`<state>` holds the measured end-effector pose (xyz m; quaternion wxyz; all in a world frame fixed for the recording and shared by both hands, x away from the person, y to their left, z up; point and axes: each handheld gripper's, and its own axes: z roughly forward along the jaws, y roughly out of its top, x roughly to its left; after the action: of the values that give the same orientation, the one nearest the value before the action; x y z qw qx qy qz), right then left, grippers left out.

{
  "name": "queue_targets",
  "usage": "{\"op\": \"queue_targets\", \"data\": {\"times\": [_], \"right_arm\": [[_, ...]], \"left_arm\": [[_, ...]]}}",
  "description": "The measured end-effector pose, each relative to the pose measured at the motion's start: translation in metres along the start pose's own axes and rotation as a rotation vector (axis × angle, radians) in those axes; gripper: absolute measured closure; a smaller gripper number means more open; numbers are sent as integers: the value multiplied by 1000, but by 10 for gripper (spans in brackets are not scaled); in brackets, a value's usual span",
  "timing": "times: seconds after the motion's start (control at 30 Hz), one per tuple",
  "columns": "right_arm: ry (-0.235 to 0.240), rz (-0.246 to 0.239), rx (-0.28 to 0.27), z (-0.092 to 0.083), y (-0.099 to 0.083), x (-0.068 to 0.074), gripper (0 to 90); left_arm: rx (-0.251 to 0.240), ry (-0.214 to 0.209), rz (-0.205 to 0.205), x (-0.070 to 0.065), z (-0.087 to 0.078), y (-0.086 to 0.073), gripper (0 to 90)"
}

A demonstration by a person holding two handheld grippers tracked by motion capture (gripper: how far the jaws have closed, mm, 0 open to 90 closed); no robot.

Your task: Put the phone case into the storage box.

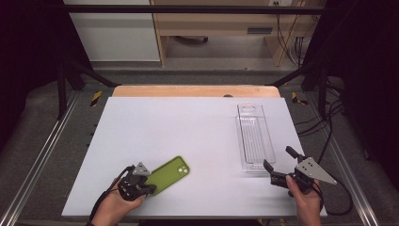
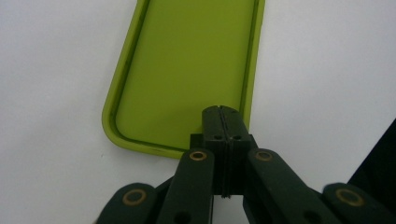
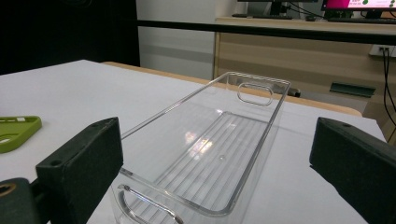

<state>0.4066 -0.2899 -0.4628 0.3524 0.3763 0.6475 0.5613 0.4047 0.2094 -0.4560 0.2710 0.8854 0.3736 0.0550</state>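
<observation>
A lime-green phone case [image 1: 173, 172] lies flat on the white table top, at the front left. My left gripper [image 1: 151, 189] is at its near end, held by a hand. In the left gripper view the jaws are shut, pads pressed together, and the left gripper [image 2: 223, 116] has its tips over the case [image 2: 187, 70] at the near right corner; whether the rim is pinched I cannot tell. A clear plastic tray [image 1: 254, 136] lies lengthwise at the right. My right gripper [image 1: 277, 158] stands open at its near end, one pad on each side of the tray [image 3: 219, 140], not touching it.
The white table top [image 1: 179, 127] ends in a wooden strip at the back. Metal rails run along both sides, with black frame struts at the far corners. Cables hang at the right. A desk and cabinet stand beyond the table.
</observation>
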Motion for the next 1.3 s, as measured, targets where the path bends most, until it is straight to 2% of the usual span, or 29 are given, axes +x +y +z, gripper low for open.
{"op": "queue_targets", "data": {"times": [0.2,0.23,0.27,0.3,0.33,0.37,0.4,0.47,0.5,0.6,0.63,0.67,0.7,0.73,0.77,0.8,0.83,0.87,0.97,1.13,1.23,1.27,1.3], "right_arm": [[0,-3,5,0,0,0,30],[-1,-4,7,0,0,0,30],[-1,-4,7,0,0,0,30],[-1,-4,7,0,0,0,30],[-1,-4,7,0,0,0,30],[2,-8,11,0,-1,0,30],[1,-9,12,0,-1,0,30],[0,-10,11,0,-1,1,30],[1,-8,11,0,0,1,30],[5,-11,7,-1,0,2,30],[5,-16,11,0,0,2,30],[5,-16,11,0,0,2,30],[7,-12,14,0,0,2,30],[5,-16,13,0,-1,1,30],[4,-20,14,1,-1,1,30],[4,-20,14,1,-1,1,30],[7,-17,18,1,-1,1,29],[7,-17,18,1,-1,1,29],[10,-21,18,1,-1,2,28],[8,-20,26,1,-2,1,28],[8,-20,25,1,-1,1,28],[8,-20,25,1,-1,1,28],[10,-20,29,2,-2,1,28]], "left_arm": [[-18,0,22,0,-2,-2,900],[-49,2,28,0,-6,-1,900],[-49,2,28,0,-6,-1,900],[-77,24,51,-2,-12,3,900],[-77,24,51,-2,-12,3,900],[-112,46,87,-3,-19,8,900],[-112,46,87,-3,-19,8,900],[-155,68,108,-2,-23,12,886],[-200,108,138,-2,-25,15,697],[-226,98,159,1,-24,16,354],[-258,102,164,3,-23,14,288],[-258,102,164,3,-23,14,225],[-277,110,177,4,-22,12,225],[-285,116,180,6,-21,10,157],[-310,95,134,14,-16,5,101],[-310,95,134,14,-16,5,88],[-310,75,106,21,-10,1,65],[-310,75,106,21,-10,1,55],[-270,73,92,28,2,-1,45],[-281,54,73,31,3,-1,45],[-259,30,102,28,4,0,47],[-259,30,102,28,4,0,55],[-260,33,118,28,4,0,75]]}}
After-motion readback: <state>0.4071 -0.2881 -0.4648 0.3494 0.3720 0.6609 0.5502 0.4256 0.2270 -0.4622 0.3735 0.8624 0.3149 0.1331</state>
